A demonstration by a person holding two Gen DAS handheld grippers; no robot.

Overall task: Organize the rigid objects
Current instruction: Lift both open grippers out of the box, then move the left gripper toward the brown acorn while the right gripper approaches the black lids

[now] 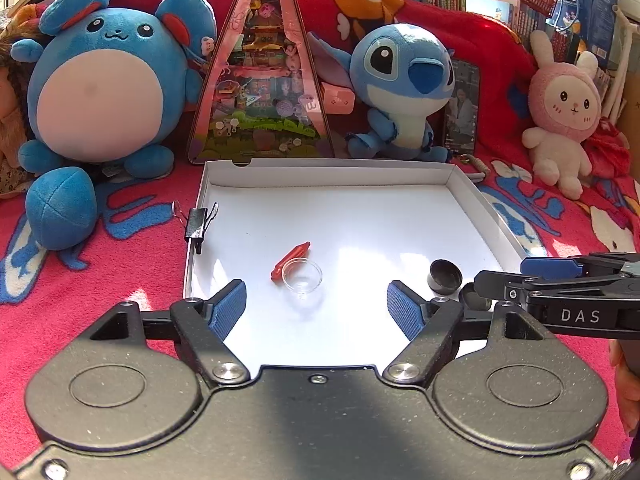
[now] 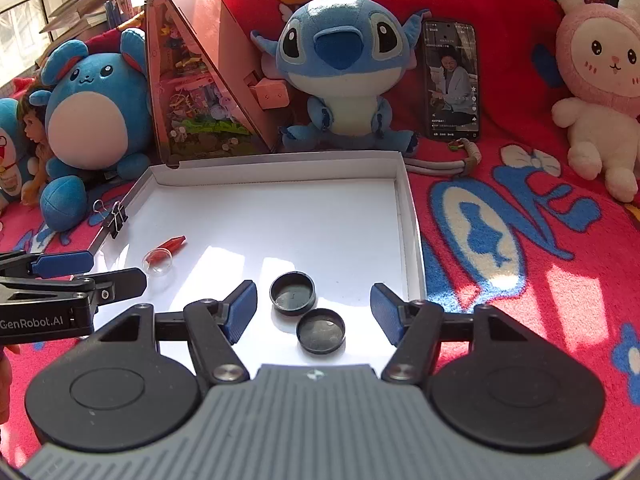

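Tray: white cardboard box lid lies open on the red cartoon blanket, your landmark for all below.
Left gripper: your left gripper hovers over the tray's near edge w/ jaws spread wide, nothing between the blue pads.
Right gripper: your right gripper also stands wide apart, empty, over the tray's near right part; the two black caps sit on the tray floor in the gap, pads clear of both.
Black caps: first cap and second cap lie inside the tray, near its right wall, rims just beside each other, hollow sides up.
Clear cup: small clear plastic cup rests inside the tray, approx centre-left, upright.
Red piece: small red plastic tube-shaped piece lies inside the tray, touching the cup's far-left side; can't tell what it is.
Binder clip: black binder clip is clamped on the tray's left wall.
Backdrop: behind the tray's far wall stand a round blue plush, a triangular toy box, a Stitch plush, a phone w/ lit screen, and, off to the right, a pink bunny plush.
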